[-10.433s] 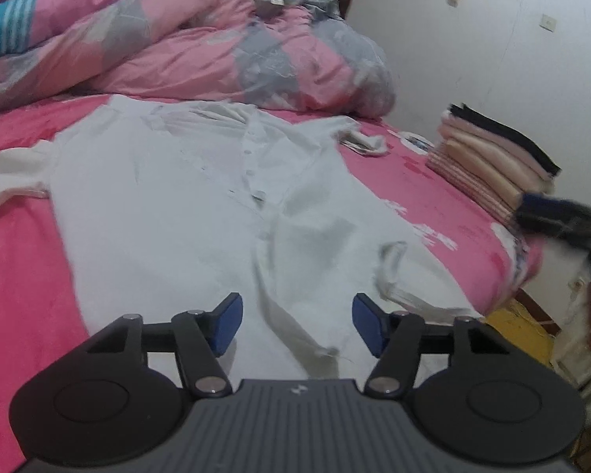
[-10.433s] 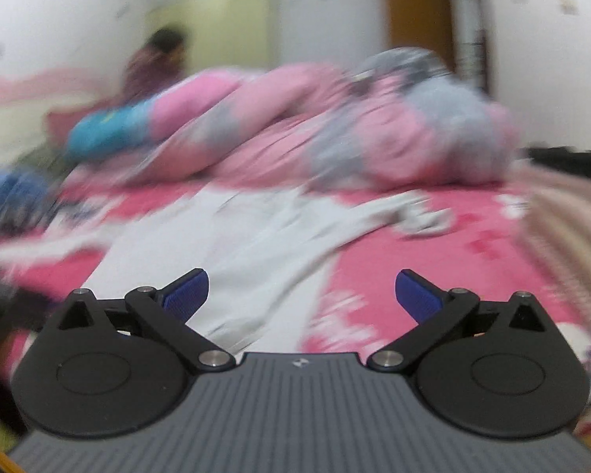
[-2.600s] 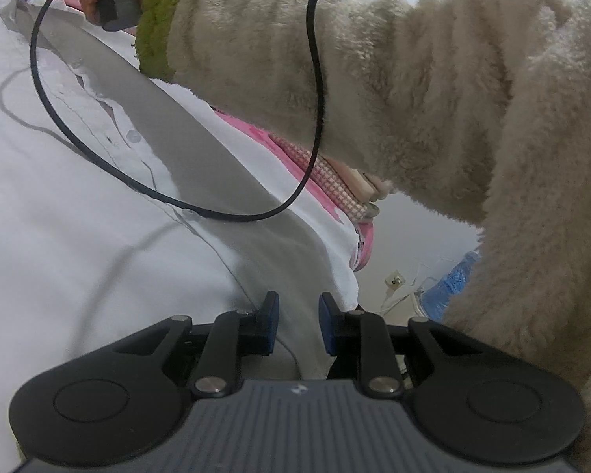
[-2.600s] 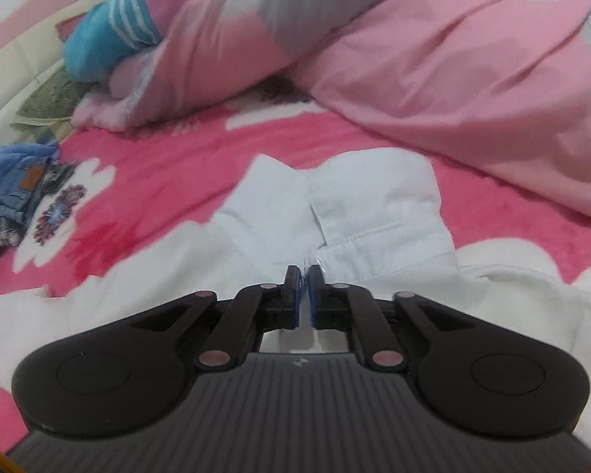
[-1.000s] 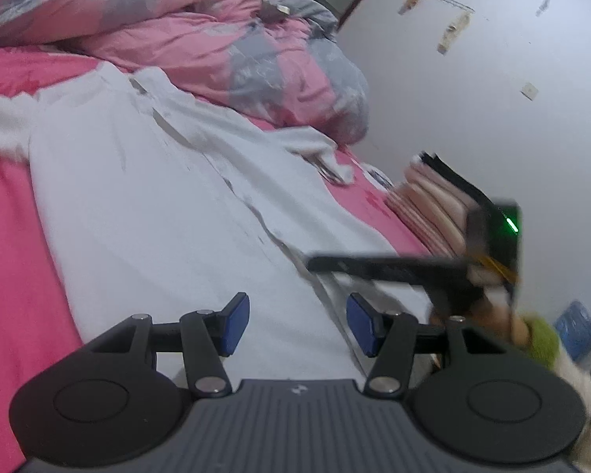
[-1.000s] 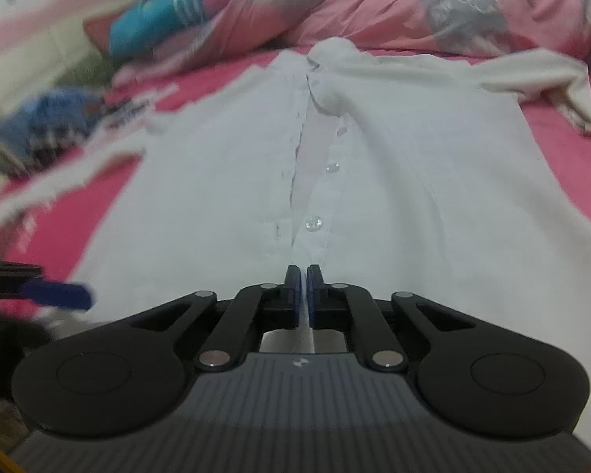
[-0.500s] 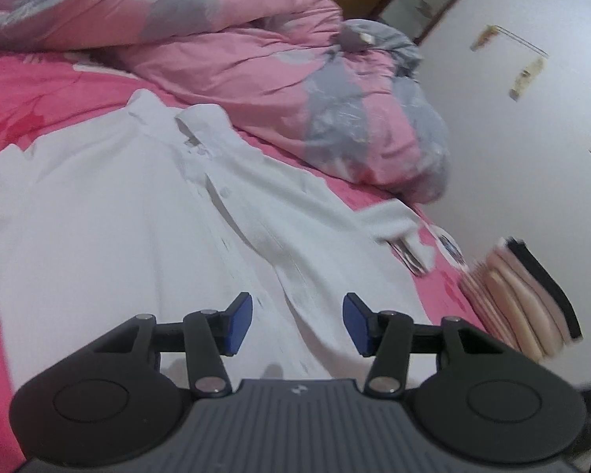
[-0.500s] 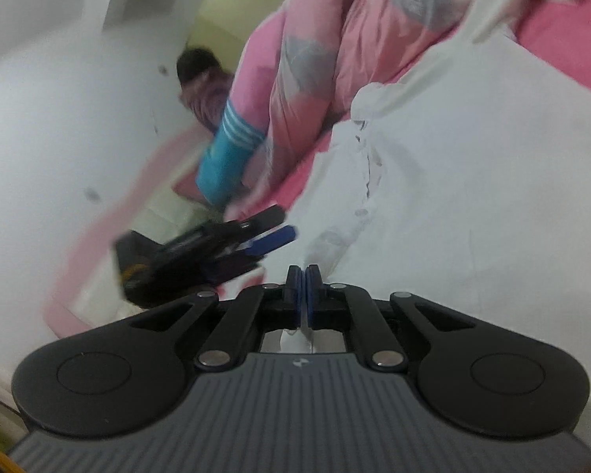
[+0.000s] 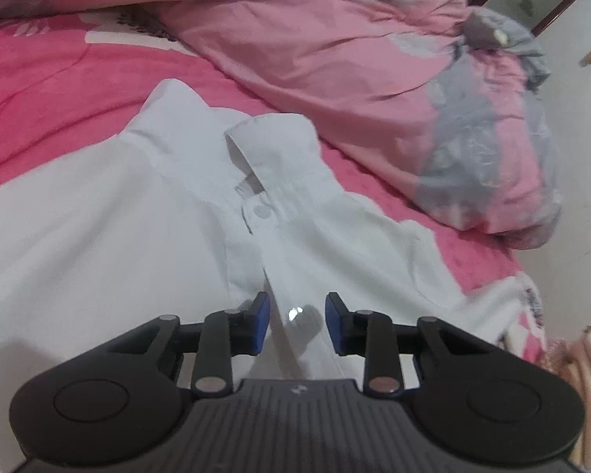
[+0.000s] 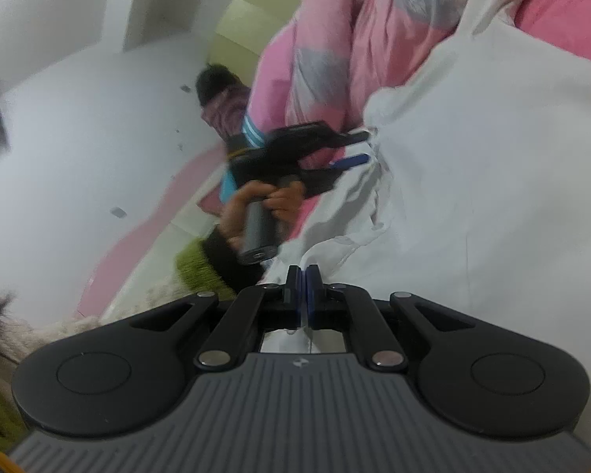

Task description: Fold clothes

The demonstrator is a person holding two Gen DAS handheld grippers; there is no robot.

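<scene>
A: What sits nearest in the left wrist view?

B: The left gripper (image 9: pixel 297 325), at the bottom centre, its jaws closing. The button strip of the white shirt (image 9: pixel 98 244) runs up between the blue pads (image 9: pixel 261 323), but they do not yet press on it.

A: And the shirt itself?

B: It lies flat on the pink bedsheet (image 9: pixel 39 63), filling the lower and middle frame. Its collar (image 9: pixel 272 146) is in the middle of the frame, above the top button (image 9: pixel 262 210).

A: Further back?

B: A pink and grey duvet (image 9: pixel 374 59) is bunched across the top and right. A stack of folded clothes (image 9: pixel 587 358) peeks in at the right edge.

A: The right wrist view?

B: The right gripper (image 10: pixel 303 289) is at the bottom centre, clamped tight on a fold of the white shirt (image 10: pixel 492 165), which spreads up the right half. Left of centre, a hand (image 10: pixel 256 209) with a green cuff (image 10: pixel 195 264) holds the handle of the left gripper (image 10: pixel 350 149) beside the shirt's edge.
</scene>
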